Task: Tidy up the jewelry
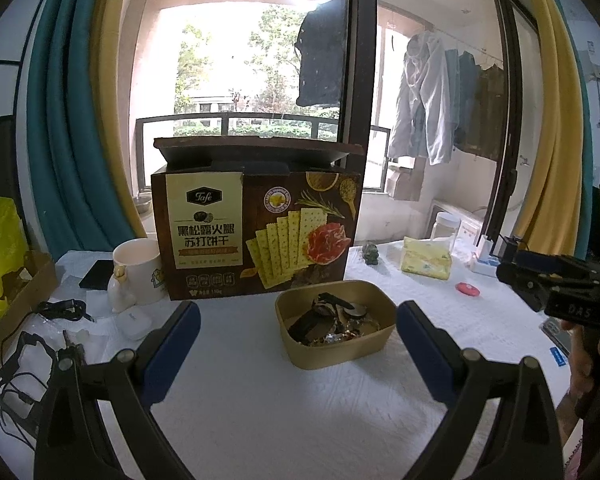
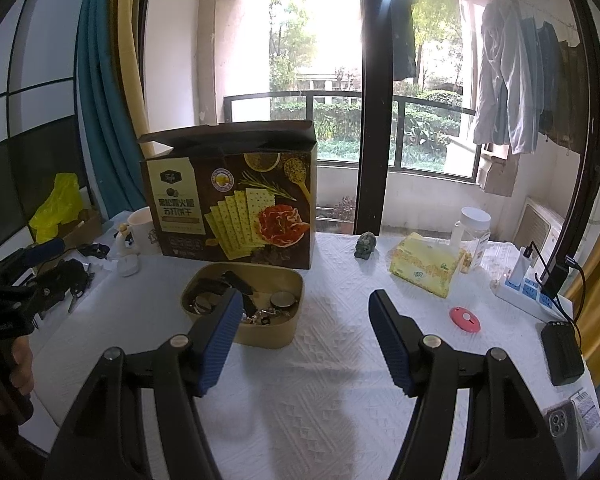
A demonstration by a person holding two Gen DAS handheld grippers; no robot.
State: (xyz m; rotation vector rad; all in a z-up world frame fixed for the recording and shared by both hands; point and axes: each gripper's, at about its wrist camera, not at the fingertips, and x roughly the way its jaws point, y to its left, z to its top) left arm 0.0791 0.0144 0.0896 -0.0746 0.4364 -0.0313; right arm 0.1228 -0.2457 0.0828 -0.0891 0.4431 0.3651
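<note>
A tan rectangular bowl (image 1: 300, 348) holds a jumble of jewelry (image 1: 332, 320): a black strap, round pieces and shiny bits. It stands on the white tablecloth in front of an open brown cracker box (image 1: 256, 232). My left gripper (image 1: 298, 312) is open and empty, just short of the bowl, fingers to either side. In the right wrist view the bowl (image 2: 260, 334) sits left of centre, before the box (image 2: 236, 204). My right gripper (image 2: 306, 300) is open and empty; its left finger overlaps the bowl's front. The right gripper also shows at the left view's right edge (image 1: 556, 280).
A white mug (image 1: 138, 272), white earbud case (image 1: 134, 322), cables and a yellow bag (image 1: 0, 248) lie left. A green figurine (image 2: 366, 245), yellow tissue pack (image 2: 424, 266), clear jar (image 2: 472, 236), red disc (image 2: 465, 319), power strip (image 2: 528, 292), power bank (image 2: 562, 352) and phone (image 2: 564, 432) lie right.
</note>
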